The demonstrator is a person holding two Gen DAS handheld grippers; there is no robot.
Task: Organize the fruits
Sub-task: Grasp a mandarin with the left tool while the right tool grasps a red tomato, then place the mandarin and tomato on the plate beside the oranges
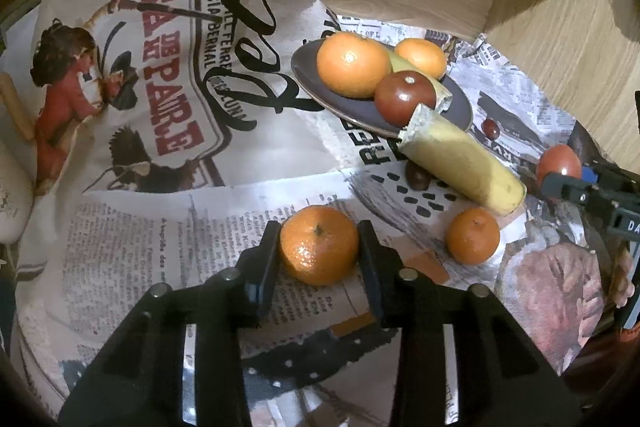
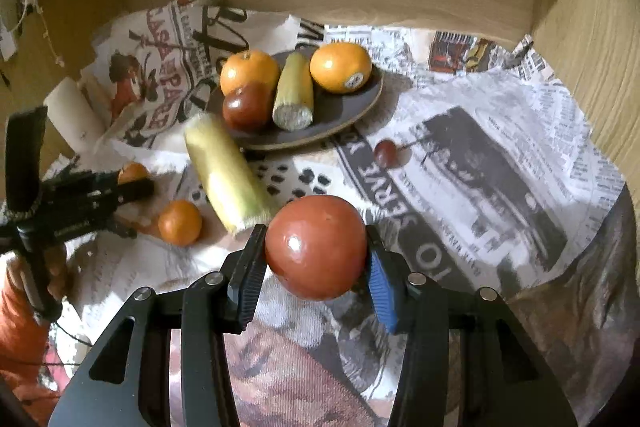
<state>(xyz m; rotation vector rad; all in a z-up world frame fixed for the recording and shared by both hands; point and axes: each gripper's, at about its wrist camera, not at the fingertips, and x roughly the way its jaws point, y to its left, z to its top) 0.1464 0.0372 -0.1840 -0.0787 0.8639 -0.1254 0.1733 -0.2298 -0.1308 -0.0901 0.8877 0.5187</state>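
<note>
My right gripper (image 2: pixel 316 267) holds a red tomato (image 2: pixel 316 247) above the paper. It is round and shiny, so it could slip out and roll. My left gripper (image 1: pixel 319 255) sits around a small orange (image 1: pixel 319 251); I cannot tell if it pinches yet. The banana piece (image 1: pixel 464 163) lies flat, its cut end pointing at the plate (image 1: pixel 316 87)

Banana half (image 2: pixel 224 173) blurred; plate (image 2: pixel 348 107) sticker illegible.

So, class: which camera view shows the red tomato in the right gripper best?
The right wrist view: the tomato fills the centre between the right gripper's fingers. The left wrist view shows it small at the right edge, partly hidden.
</note>
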